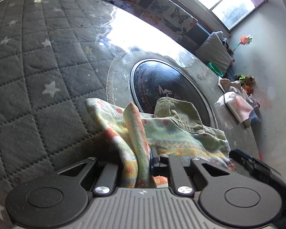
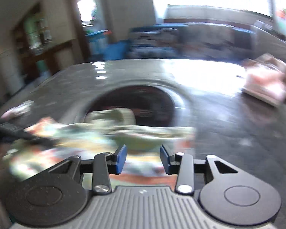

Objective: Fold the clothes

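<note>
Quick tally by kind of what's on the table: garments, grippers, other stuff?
Garments: 2, patterned cloth and green corduroy piece
Grippers: 2, left gripper and right gripper
Black round insert: 1
Paper stack: 1
Total: 6

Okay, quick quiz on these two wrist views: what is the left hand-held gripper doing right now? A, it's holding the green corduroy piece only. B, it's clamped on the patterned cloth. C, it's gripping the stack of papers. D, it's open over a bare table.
B: in the left wrist view the left hand-held gripper is shut on a bunched fold of the patterned cloth rising between its fingers.
</note>
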`<state>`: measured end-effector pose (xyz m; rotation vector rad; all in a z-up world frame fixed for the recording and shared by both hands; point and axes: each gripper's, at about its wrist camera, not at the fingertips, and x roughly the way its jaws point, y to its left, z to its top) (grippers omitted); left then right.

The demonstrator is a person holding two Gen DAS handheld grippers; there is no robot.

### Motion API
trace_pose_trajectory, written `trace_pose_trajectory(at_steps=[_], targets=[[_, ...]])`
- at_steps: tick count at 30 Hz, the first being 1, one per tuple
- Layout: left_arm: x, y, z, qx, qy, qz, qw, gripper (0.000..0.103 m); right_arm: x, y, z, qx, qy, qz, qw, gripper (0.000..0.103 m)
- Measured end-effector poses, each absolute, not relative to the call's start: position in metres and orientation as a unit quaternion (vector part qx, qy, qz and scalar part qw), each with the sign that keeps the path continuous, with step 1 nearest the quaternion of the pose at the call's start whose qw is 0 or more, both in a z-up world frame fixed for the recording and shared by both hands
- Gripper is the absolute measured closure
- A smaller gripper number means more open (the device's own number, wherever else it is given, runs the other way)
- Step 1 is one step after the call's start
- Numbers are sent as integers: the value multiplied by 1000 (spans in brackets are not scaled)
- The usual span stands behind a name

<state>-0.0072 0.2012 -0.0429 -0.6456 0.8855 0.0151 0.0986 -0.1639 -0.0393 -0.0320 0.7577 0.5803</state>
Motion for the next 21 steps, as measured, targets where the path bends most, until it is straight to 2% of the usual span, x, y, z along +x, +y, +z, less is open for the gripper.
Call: trace_pose_trajectory(at_steps=[6, 11, 14, 16, 21], targets=[[-2, 199, -42, -287, 425, 9, 858, 90, 123, -185, -62, 40, 396, 248, 883, 63], [1, 197, -40, -275, 427, 10, 861, 90, 120, -176, -64, 32, 392, 265, 880, 63], [2, 197, -40, -268, 428, 12, 863, 90, 116, -169, -63, 23, 389, 271, 880, 78], [3, 197, -39, -264, 428, 14, 864, 90, 113, -168, -62, 25, 386, 269, 882, 92], [3, 191, -31, -247, 426, 13, 870, 90, 100, -178, -47, 46, 365, 272, 889, 96]])
